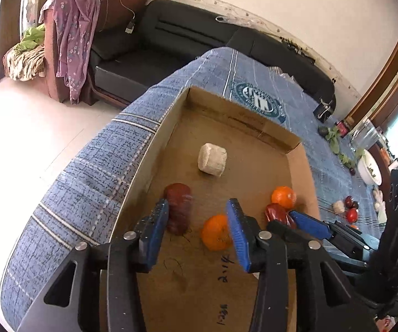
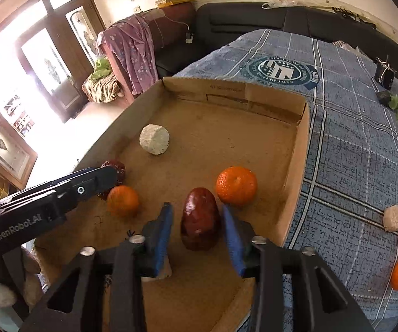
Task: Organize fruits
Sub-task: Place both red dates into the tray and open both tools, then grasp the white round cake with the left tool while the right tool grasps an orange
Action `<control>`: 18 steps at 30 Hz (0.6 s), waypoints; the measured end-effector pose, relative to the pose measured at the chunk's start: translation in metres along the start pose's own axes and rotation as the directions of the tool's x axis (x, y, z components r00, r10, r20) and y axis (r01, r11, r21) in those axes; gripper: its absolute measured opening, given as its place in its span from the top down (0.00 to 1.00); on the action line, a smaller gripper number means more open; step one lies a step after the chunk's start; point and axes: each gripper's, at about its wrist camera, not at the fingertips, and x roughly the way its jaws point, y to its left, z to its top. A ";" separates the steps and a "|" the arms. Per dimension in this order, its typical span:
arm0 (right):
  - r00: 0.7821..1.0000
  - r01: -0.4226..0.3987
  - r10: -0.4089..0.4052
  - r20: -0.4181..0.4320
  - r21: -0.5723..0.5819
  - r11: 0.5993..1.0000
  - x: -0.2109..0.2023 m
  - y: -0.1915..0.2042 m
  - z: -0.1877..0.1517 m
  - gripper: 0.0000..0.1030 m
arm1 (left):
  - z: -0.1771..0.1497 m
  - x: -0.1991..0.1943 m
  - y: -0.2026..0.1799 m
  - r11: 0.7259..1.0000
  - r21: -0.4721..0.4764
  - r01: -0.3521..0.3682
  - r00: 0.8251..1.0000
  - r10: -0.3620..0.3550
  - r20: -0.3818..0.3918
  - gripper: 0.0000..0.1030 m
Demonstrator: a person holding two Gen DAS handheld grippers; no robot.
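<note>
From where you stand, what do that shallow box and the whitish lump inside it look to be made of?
The shallow box looks like plain brown cardboard with a matte finish: raw cut edges, folded walls, ink scribbles on its floor. The whitish lump looks chalky and crumbly, with a rough, grainy, dull surface; whether it is foam, a pressed block or some food, I cannot tell from its look alone.

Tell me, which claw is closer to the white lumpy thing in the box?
Left. The left claw sits just below the white lump, by a red date. The right claw is further off, around another date.
</note>
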 end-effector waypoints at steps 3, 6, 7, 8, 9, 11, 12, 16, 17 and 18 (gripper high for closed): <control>1.000 -0.004 0.004 0.027 0.005 1.000 -0.017 0.001 -0.002 0.47 | -0.002 -0.015 -0.005 1.000 0.001 0.002 1.000 -0.002 0.028 0.54; 0.998 0.010 -0.011 0.067 0.019 1.000 -0.039 0.000 -0.007 0.47 | -0.008 -0.038 -0.017 0.999 0.027 -0.047 0.995 0.045 0.084 0.47; 0.996 0.016 -0.019 0.087 0.034 0.999 -0.050 -0.002 -0.011 0.45 | -0.011 -0.047 -0.024 0.995 0.043 -0.085 0.990 0.080 0.114 0.43; 0.994 0.018 -0.023 0.103 0.048 0.999 -0.058 -0.005 -0.015 0.42 | -0.014 -0.054 -0.029 0.992 0.056 -0.110 0.985 0.101 0.138 0.36; 0.992 0.020 -0.028 0.120 0.066 0.998 -0.067 -0.008 -0.021 0.40 | -0.017 -0.064 -0.038 0.988 0.074 -0.136 0.978 0.122 0.169 0.30; 0.987 0.032 -0.048 0.150 0.106 0.994 -0.084 -0.016 -0.032 0.39 | -0.023 -0.077 -0.051 0.981 0.099 -0.165 0.968 0.141 0.210 0.20; 0.986 0.035 -0.056 0.160 0.131 0.991 -0.092 -0.021 -0.039 0.38 | -0.024 -0.082 -0.057 0.979 0.110 -0.170 0.964 0.143 0.224 0.19; 0.982 0.040 -0.076 0.174 0.202 0.978 -0.116 -0.041 -0.059 0.38 | -0.035 -0.099 -0.086 0.965 0.182 -0.191 0.956 0.140 0.257 0.19; 0.981 0.050 -0.088 0.175 0.214 0.976 -0.123 -0.046 -0.064 0.38 | -0.038 -0.101 -0.094 0.959 0.198 -0.200 0.954 0.145 0.264 0.19; 0.979 0.060 -0.100 0.177 0.223 0.973 -0.128 -0.050 -0.067 0.38 | -0.040 -0.102 -0.099 0.955 0.212 -0.206 0.952 0.146 0.268 0.19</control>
